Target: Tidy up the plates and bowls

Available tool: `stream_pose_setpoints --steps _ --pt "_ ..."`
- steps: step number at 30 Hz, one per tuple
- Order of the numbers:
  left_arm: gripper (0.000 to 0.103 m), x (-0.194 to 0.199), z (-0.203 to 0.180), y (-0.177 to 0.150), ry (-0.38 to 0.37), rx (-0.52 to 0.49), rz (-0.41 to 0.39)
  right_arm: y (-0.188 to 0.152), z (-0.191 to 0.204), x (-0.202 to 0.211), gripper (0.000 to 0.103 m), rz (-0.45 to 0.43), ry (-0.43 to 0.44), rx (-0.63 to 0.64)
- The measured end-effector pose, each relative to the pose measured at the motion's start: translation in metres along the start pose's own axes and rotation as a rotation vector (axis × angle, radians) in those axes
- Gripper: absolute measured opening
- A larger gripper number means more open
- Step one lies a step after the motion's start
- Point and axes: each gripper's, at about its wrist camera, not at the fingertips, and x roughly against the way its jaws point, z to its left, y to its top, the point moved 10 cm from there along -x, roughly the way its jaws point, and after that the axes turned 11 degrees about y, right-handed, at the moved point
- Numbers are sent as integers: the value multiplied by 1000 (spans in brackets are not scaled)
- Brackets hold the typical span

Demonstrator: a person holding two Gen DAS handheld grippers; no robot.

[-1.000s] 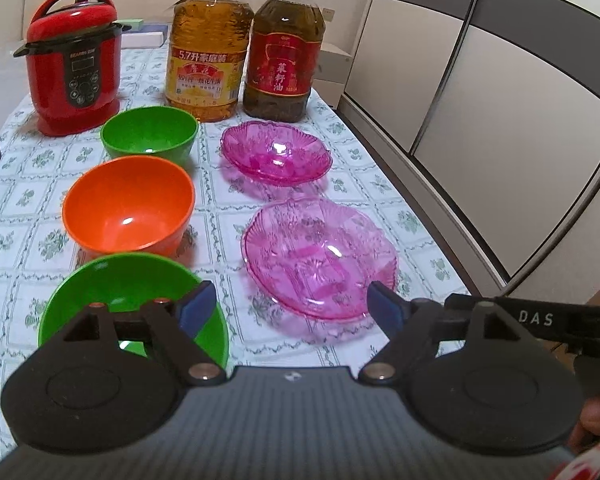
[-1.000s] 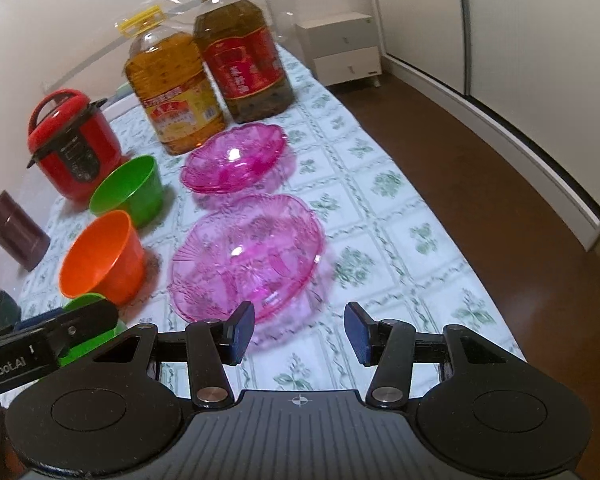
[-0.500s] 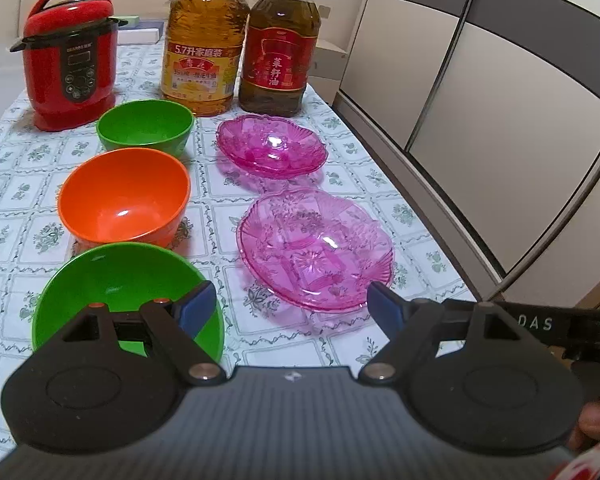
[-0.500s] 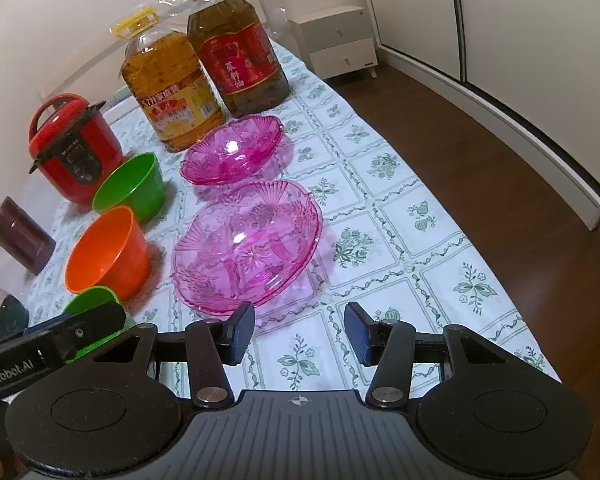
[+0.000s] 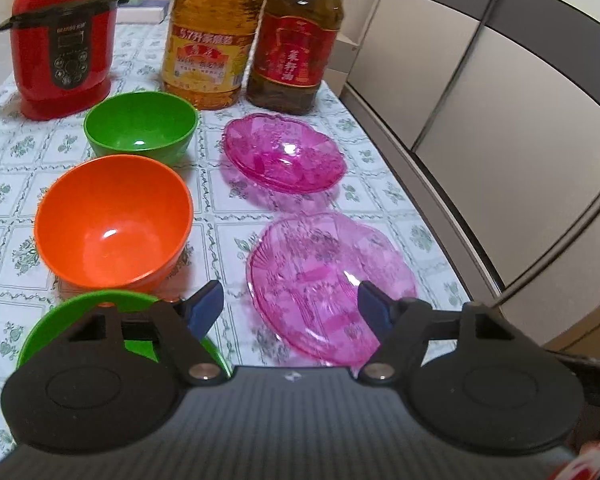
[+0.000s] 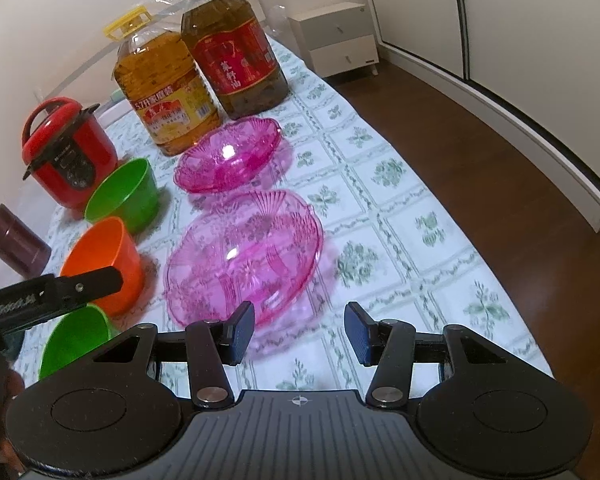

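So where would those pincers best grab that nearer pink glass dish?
Probably the near rim of the near pink dish, approached low from the front by the open right gripper. It is wide and shallow, so only its thin scalloped edge fits between the fingers.

Both wrist views look from close above the table's (image 5: 220, 216) near end toward twelve o'clock, sharing the near pink plate (image 5: 328, 280) (image 6: 244, 256).
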Motion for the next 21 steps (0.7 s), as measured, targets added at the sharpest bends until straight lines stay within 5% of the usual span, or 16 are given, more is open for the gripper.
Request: stream_pose_setpoints --steps 6,21 --pt "50 -33 1 11 -2 34 76 22 -11 -17 50 9 17 -7" --pt "37 -86 2 3 62 -12 180 34 -39 -73 50 115 30 -30"
